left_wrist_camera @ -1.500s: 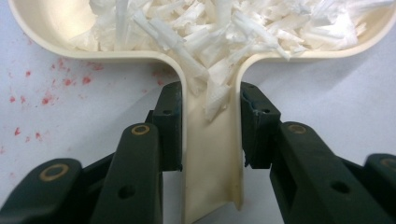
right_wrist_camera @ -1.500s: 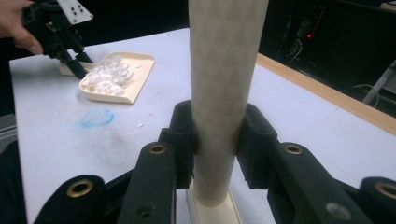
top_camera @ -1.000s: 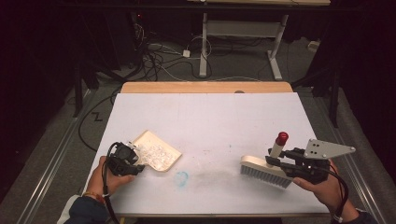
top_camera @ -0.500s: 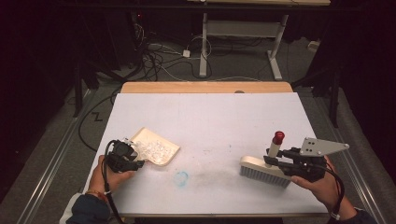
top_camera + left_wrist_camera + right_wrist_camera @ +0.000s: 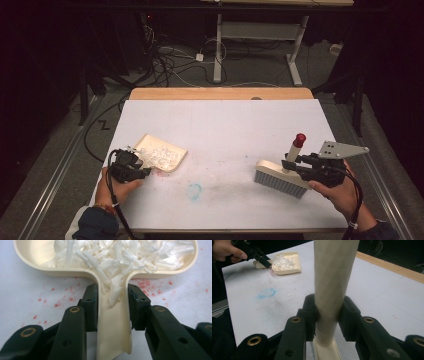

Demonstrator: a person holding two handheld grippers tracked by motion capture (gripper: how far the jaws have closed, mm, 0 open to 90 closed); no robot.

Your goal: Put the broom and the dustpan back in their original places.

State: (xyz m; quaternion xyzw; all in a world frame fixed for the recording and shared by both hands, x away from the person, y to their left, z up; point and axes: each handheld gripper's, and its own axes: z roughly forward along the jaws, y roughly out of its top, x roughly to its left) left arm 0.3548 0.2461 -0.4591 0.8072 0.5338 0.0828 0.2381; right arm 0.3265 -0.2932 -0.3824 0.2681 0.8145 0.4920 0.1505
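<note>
Sweeping looks finished: left claw (image 5: pixel 110 307) clamps the dustpan (image 5: pixel 159 153), full of white shreds, on the desk (image 5: pixel 225 125); right claw (image 5: pixel 328 315) grips the brush (image 5: pixel 280 177). Next, probably lift the pan level.

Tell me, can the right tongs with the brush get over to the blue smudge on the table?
Probably yes. The right tongs grip the brush, and bare table lies between it and the blue smudge. The dustpan sits off to the side.

Beyond the white-topped table (image 5: pixel 220 120), a dim room holds a grey floor (image 5: pixel 250 80), tangled cables (image 5: pixel 165 60) and a white-legged desk (image 5: pixel 257 30).
</note>
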